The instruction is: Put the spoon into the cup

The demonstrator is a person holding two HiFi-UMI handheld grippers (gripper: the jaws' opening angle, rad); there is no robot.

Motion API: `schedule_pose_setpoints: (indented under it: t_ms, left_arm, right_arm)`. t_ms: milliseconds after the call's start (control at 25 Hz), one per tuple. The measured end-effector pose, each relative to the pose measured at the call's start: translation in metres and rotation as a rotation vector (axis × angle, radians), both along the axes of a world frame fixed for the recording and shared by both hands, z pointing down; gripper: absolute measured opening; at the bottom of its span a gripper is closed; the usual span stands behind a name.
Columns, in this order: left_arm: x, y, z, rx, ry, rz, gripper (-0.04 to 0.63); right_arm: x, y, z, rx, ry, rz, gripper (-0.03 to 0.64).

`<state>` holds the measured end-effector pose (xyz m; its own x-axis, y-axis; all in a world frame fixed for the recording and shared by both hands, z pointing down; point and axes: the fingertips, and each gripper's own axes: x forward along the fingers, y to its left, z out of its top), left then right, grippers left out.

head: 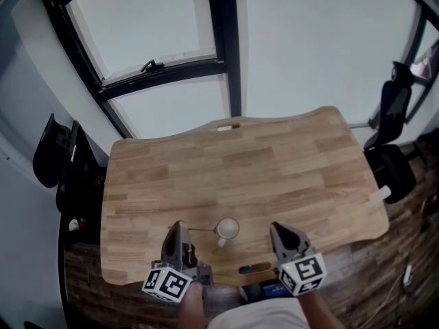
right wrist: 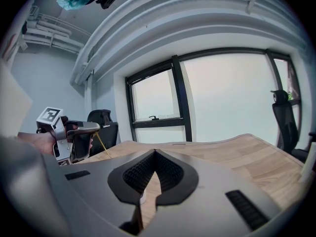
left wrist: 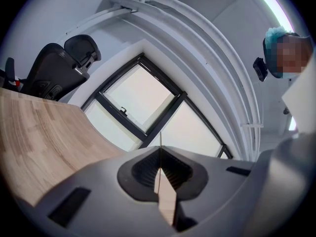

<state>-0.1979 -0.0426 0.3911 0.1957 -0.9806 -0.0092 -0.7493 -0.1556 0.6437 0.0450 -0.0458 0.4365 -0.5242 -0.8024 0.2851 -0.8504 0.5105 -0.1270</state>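
A small pale cup (head: 227,229) stands near the wooden table's (head: 274,170) front edge, between the two grippers. My left gripper (head: 180,227) is shut on a thin golden spoon (head: 200,229), whose handle runs right toward the cup's rim. From the right gripper view the spoon (right wrist: 102,147) slants down out of the left gripper's jaws. In the left gripper view it shows only as a fine line (left wrist: 160,139) rising from the closed gripper (left wrist: 160,152). To the right of the cup my right gripper (head: 277,229) is shut and holds nothing (right wrist: 155,153).
Black office chairs stand at the table's left (head: 58,157) and right (head: 392,115). Large windows (head: 226,53) lie beyond the far edge. A cable slot (head: 228,127) sits at the far edge. A small white object (head: 379,195) lies at the right edge.
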Motion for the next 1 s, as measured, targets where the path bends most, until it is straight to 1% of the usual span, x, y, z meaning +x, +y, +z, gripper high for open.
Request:
schedule_pose_setpoints:
  t_ms: [240,400,600,1000]
  left_arm:
    - [-0.004,-0.005,0.004,-0.004,-0.004,-0.02,0.003]
    - [-0.005,-0.008,0.013,-0.022,-0.002,-0.029,0.003]
    - [-0.004,-0.014,0.024,-0.039,-0.016,-0.03,0.003]
    - [-0.008,-0.02,0.041,-0.074,0.004,-0.033,0.003]
  right_arm:
    - [0.001,-0.007,0.004,-0.004,0.003,-0.01,-0.003]
    - [0.002,-0.011,0.009,-0.011,0.002,-0.014,-0.003]
    - [0.005,-0.017,0.018,-0.026,0.007,-0.011,-0.003]
    - [0.001,-0.021,0.032,-0.057,0.017,-0.015,-0.003]
